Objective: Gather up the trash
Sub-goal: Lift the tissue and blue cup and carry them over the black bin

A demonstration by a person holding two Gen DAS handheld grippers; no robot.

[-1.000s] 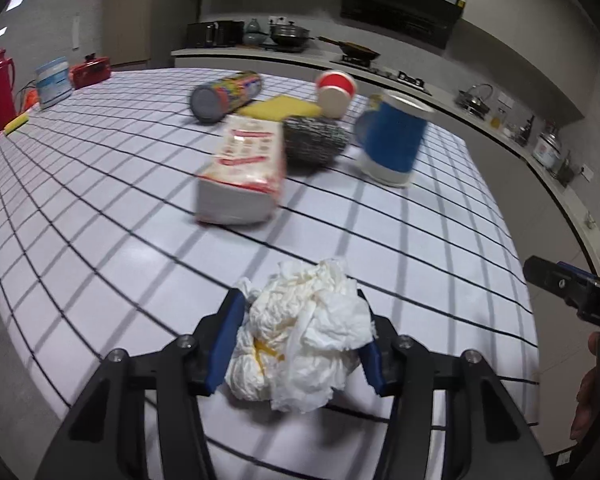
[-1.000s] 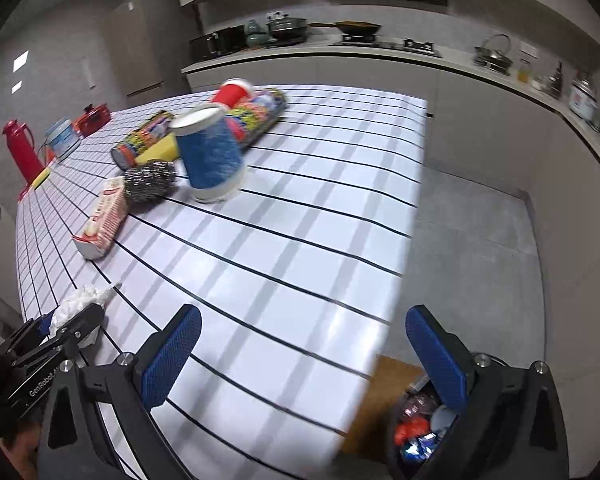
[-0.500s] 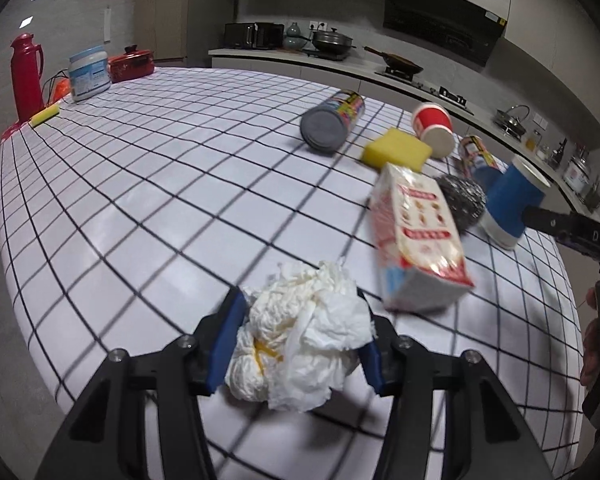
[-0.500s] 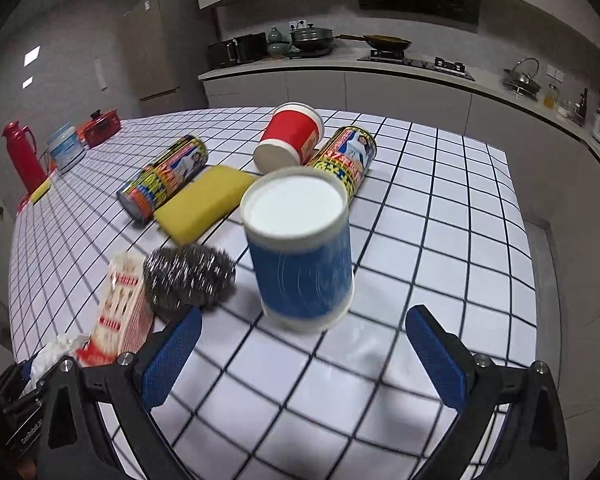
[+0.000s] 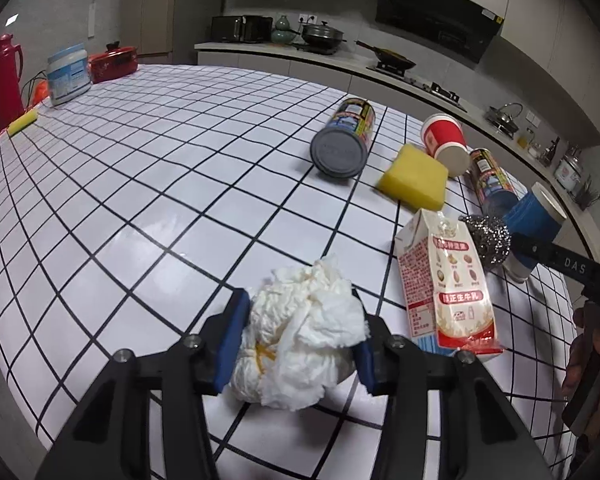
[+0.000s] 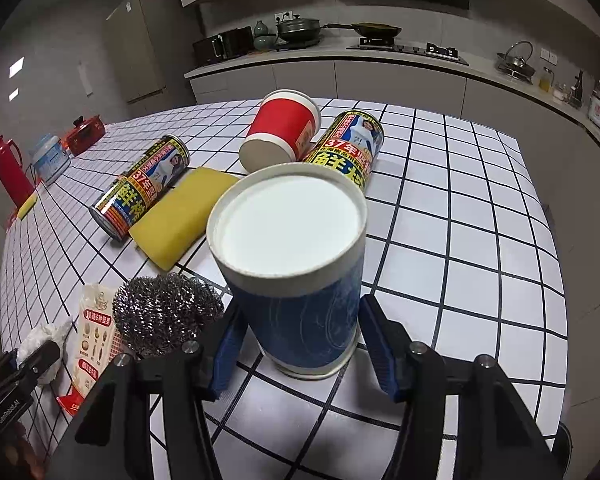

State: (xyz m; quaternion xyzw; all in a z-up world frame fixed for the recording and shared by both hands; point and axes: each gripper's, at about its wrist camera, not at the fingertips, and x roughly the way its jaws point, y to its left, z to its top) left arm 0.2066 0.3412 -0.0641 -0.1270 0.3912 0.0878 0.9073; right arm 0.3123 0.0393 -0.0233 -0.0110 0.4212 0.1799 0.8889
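White grid-lined table (image 6: 460, 216) in a grey kitchen, counter and stove behind. At far left, left gripper (image 5: 298, 342) clenched on a crumpled tissue wad (image 5: 300, 332) just above the tabletop. Beside it, milk carton (image 6: 94, 344) lying flat, then steel scourer (image 6: 166, 312). Further right, blue paper cup (image 6: 296, 280) standing mouth-down, long axis upright, between the right gripper (image 6: 300, 344) pads; jaws just closing, contact unclear. Behind, two cans (image 6: 140, 192) on their sides, yellow sponge (image 6: 180, 216), tipped red cup (image 6: 280, 136).
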